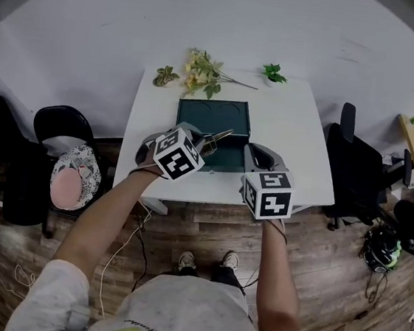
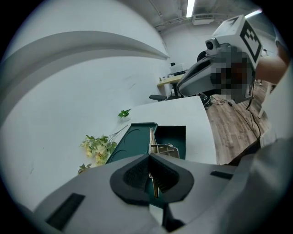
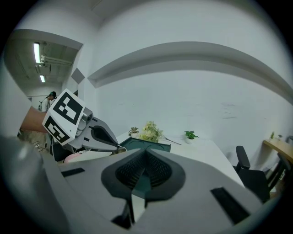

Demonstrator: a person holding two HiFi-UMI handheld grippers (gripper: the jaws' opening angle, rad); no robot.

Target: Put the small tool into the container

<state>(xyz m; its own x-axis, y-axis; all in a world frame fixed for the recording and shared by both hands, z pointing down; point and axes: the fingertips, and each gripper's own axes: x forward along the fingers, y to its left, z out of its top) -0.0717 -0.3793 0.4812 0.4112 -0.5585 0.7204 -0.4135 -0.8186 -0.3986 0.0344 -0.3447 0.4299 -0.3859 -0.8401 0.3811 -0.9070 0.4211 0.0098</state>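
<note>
Reading small tool (image 2: 160, 148) as light, stiff, slick metal, pinched by its near end in clamped left gripper (image 2: 151, 171), mid-frame above green container (image 1: 215, 104); right gripper (image 3: 145, 155) closed, apparently empty.

Head cam looks steeply down from above; both gripper views sit low and close, facing far, sharing the green container (image 1: 214, 117).

dark green container (image 1: 214, 117), white table (image 1: 292, 137), silvery small tool (image 1: 221, 135)
</note>
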